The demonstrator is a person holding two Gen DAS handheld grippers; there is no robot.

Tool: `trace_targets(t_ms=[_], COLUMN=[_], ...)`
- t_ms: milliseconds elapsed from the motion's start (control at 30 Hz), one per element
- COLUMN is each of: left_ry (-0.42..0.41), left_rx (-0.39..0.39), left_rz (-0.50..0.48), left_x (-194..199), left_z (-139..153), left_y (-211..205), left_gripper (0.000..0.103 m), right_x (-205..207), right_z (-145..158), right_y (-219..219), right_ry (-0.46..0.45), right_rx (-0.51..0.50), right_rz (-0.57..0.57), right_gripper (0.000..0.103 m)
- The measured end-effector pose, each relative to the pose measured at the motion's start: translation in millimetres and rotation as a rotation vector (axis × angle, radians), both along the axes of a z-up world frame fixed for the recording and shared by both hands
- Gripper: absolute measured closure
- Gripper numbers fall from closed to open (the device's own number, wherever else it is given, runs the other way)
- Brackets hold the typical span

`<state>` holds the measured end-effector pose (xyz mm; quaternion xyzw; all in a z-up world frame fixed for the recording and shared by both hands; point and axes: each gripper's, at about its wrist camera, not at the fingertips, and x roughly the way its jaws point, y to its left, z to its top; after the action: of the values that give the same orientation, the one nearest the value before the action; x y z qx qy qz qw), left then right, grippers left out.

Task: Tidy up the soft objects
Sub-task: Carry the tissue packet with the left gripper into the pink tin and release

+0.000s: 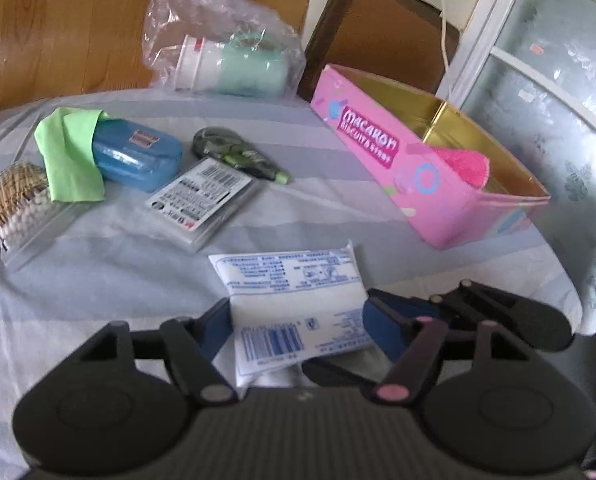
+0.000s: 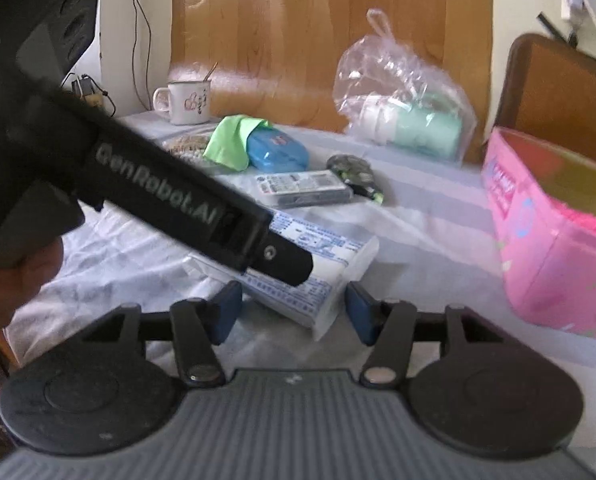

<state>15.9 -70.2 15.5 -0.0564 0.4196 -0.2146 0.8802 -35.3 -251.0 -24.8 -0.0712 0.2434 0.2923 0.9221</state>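
While both pads flank it, left gripper (image 1: pixel 298 320) brackets tissue pack (image 1: pixel 293 300).

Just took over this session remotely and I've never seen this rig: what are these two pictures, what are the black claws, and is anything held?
No robot arm: a person carries two hand-held grippers, each with a fisheye camera looking along its fingers.

Left camera: the left gripper straddles a white tissue pack; whether the blue pads press it is unclear.

Right camera: the right gripper is open near the same pack, gripping nothing. The black bar crossing that view is the other gripper.

On the striped tablecloth: a pink tin holding something pink and fluffy, a green cloth over a blue case, cotton swabs, a bagged cup.
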Motion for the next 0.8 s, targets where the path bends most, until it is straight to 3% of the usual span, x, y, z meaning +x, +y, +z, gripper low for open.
trace_targets(t_ms=[133,267,467,600,800], left_ry=[-0.014,-0.093,-0.182,-0.219,-0.225], left_rx=[-0.034,-0.038,-0.028,0.0,0.053], left_rz=[0.001,-0.038,-0.148,-0.199,-0.203], left_x=[-2,-1,32,59,118], left_z=[14,45,96,112,104], left_y=[-1,-16,-81,-144,-225], left_gripper=[0.033,0.033,0.033,0.033,0.033], right_x=[-5,-1,30,68,133], right_z=[17,39,75,86,82], right_y=[-14,-35,-95,-142,-188], right_ry=[-0.075,-0.171,-0.269,-0.255,-0.161], right_rx=[0.035,0.051,0.027,0.024,0.01], right_rz=[-0.036,-0.108,-0.221,-0.284,-0.347], right_gripper=[0.043,0.043,0.043,0.043,0.043])
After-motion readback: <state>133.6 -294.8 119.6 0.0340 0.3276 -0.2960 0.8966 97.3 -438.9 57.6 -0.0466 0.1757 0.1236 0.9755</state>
